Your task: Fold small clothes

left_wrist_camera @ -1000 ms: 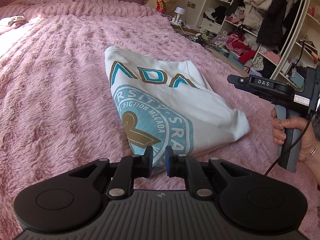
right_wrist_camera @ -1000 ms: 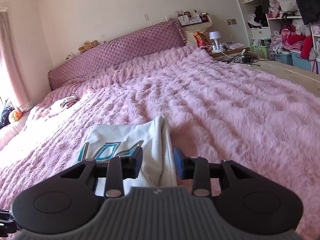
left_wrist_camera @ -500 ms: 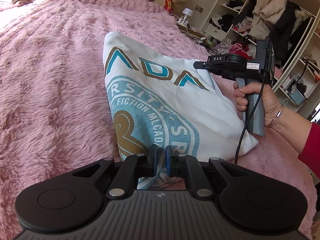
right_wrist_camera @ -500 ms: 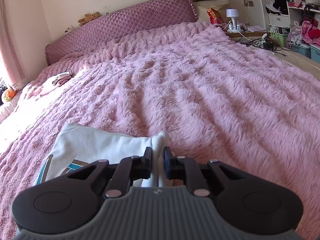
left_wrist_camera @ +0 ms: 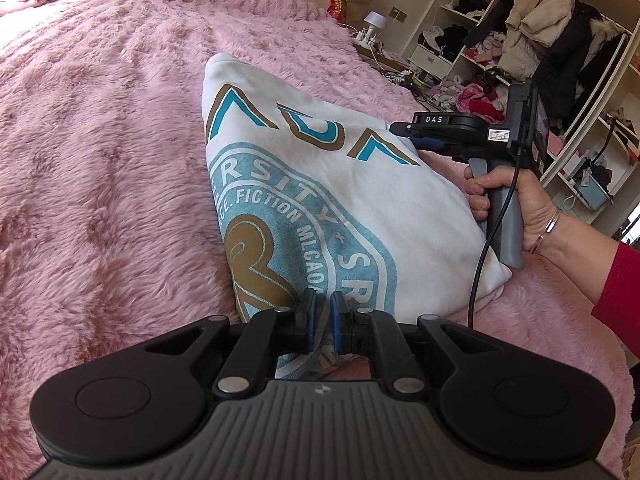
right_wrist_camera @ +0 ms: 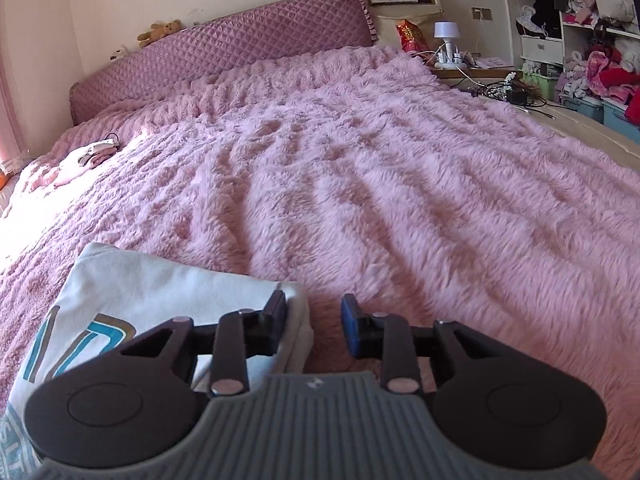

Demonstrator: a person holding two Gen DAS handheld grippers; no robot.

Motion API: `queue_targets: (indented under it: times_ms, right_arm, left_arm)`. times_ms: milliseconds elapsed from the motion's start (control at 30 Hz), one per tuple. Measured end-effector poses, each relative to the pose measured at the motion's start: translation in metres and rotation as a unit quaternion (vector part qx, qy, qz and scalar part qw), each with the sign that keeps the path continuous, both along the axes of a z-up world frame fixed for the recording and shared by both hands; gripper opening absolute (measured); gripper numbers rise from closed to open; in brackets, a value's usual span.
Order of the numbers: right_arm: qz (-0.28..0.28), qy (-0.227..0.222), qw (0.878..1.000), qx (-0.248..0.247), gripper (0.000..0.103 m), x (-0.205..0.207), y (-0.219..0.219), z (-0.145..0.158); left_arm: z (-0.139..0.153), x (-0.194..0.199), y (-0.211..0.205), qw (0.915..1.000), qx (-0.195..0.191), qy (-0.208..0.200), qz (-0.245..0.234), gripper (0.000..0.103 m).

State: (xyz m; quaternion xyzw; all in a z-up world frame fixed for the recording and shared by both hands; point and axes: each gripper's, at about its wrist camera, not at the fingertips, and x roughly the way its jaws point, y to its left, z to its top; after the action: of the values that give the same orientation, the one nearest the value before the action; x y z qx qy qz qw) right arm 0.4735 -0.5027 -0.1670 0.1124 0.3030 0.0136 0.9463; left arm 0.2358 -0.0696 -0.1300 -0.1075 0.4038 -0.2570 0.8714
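Observation:
A folded white shirt (left_wrist_camera: 320,200) with a blue and gold round print lies on the pink furry bed cover (left_wrist_camera: 100,160). My left gripper (left_wrist_camera: 323,322) is shut on the shirt's near edge, with the cloth between its blue pads. My right gripper (right_wrist_camera: 314,320) is open beside the shirt's right edge (right_wrist_camera: 168,300); its left finger rests on the cloth and its right finger is over the bed cover. In the left wrist view the right gripper (left_wrist_camera: 420,136) sits at the shirt's far right side, held by a hand.
The pink bed cover (right_wrist_camera: 400,200) stretches wide ahead to a purple quilted headboard (right_wrist_camera: 224,52). A small pale garment (right_wrist_camera: 90,156) lies far left. A nightstand with a lamp (right_wrist_camera: 446,40) and cluttered open shelves (left_wrist_camera: 540,60) stand beyond the right bed edge.
My right gripper was shut on the shirt's right edge half a second ago and has now opened. My left gripper closed on the near edge and stays shut.

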Motion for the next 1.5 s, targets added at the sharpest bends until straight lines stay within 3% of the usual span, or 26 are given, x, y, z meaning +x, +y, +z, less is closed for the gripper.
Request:
queue_targets:
  times_ms: [133, 233, 367, 500, 733, 800, 833, 867, 967, 1100, 1200, 1300, 1367, 1433, 1500]
  right_arm:
    - [0.026, -0.032, 0.997, 0.062, 0.032, -0.057, -0.017, 0.033]
    - [0.056, -0.038, 0.996, 0.057, 0.033, -0.12, -0.017, 0.047]
    - [0.086, -0.005, 0.996, 0.018, 0.033, -0.191, -0.004, 0.031]
    - [0.104, 0.012, 0.994, 0.008, 0.033, -0.226, 0.008, 0.009]
    - [0.153, 0.006, 0.987, -0.04, 0.036, -0.241, 0.018, -0.003]
    - [0.173, 0.009, 0.984, -0.048, 0.016, -0.239, 0.017, -0.003]
    - [0.177, 0.009, 0.982, -0.061, 0.001, -0.237, 0.016, -0.003]
    - [0.186, 0.009, 0.98, -0.068, 0.0, -0.237, 0.014, -0.002]
    - [0.189, -0.009, 0.978, -0.082, 0.0, -0.238, 0.006, 0.008]
    - [0.201, 0.032, 0.973, -0.104, 0.0, -0.234, 0.004, -0.005]
    - [0.197, 0.037, 0.973, -0.111, 0.0, -0.238, 0.004, -0.008]
    - [0.158, 0.012, 0.985, -0.065, 0.003, -0.243, -0.011, 0.008]
    - [0.138, -0.005, 0.99, -0.016, 0.019, -0.24, -0.021, 0.019]
    - [0.14, -0.008, 0.99, 0.034, 0.025, -0.233, -0.024, 0.026]
    - [0.147, 0.0, 0.989, 0.029, 0.025, -0.226, -0.017, 0.025]
  left_arm:
    - [0.001, 0.002, -0.001, 1.0, 0.004, 0.001, -0.002, 0.013]
    - [0.0, 0.002, -0.002, 1.0, 0.007, -0.001, -0.001, 0.013]
    - [-0.002, 0.0, -0.003, 1.0, 0.008, -0.002, 0.002, 0.013]
    - [-0.001, 0.002, -0.003, 0.9999, 0.01, 0.008, 0.007, 0.013]
    - [0.002, 0.002, -0.01, 0.9995, 0.03, 0.008, 0.007, 0.013]
    - [0.003, 0.002, -0.011, 0.9994, 0.034, 0.008, 0.008, 0.013]
    - [0.003, 0.002, -0.011, 0.9993, 0.036, 0.008, 0.008, 0.013]
    - [0.003, 0.002, -0.012, 0.9992, 0.037, 0.008, 0.01, 0.013]
    - [0.004, 0.002, -0.013, 0.9991, 0.042, 0.007, 0.009, 0.013]
    - [0.003, 0.002, -0.013, 0.999, 0.044, 0.006, 0.006, 0.013]
    - [0.003, 0.002, -0.013, 0.999, 0.043, 0.006, 0.006, 0.013]
    - [0.002, 0.002, -0.013, 0.9991, 0.042, 0.006, 0.005, 0.013]
    - [0.002, 0.002, -0.013, 0.9991, 0.042, 0.007, 0.005, 0.013]
    - [0.002, 0.002, -0.013, 0.9991, 0.043, 0.007, 0.005, 0.013]
    - [0.002, 0.002, -0.013, 0.9991, 0.042, 0.008, 0.005, 0.013]
